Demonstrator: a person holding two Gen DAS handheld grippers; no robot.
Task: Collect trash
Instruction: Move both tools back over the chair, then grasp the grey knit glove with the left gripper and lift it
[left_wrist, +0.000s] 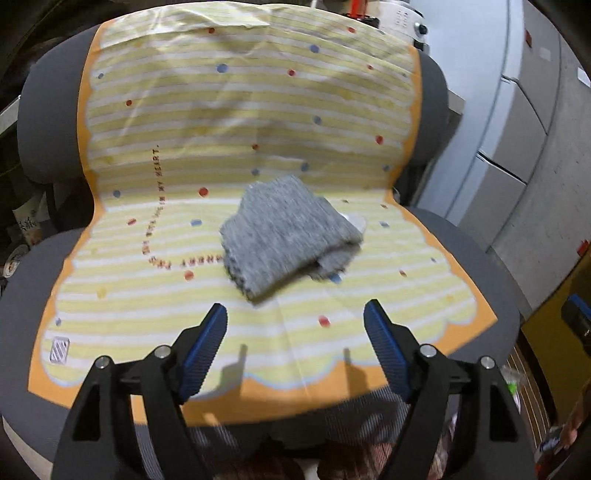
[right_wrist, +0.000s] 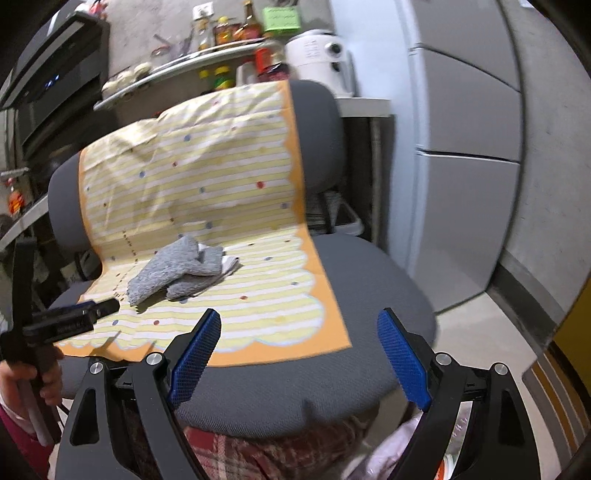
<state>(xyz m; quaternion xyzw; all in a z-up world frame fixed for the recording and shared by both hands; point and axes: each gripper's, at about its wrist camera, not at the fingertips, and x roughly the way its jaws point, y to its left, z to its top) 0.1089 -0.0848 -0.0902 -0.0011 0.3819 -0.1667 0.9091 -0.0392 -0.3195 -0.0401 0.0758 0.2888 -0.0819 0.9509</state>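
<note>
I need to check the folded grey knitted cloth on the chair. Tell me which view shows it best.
The left wrist view: the folded grey knitted cloth lies large and central, just ahead of the open left claw. The right wrist view shows it smaller, off to the left, with something white at its far edge.

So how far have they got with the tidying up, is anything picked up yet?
Nothing looks collected yet. Both the left claw and the right claw are open and empty. A crumpled grey cloth, with something white tucked beneath it, lies on the striped yellow sheet draped over the grey chair. The left claw points straight at it. Grabbing it, and taking it away, is all still to come.
</note>
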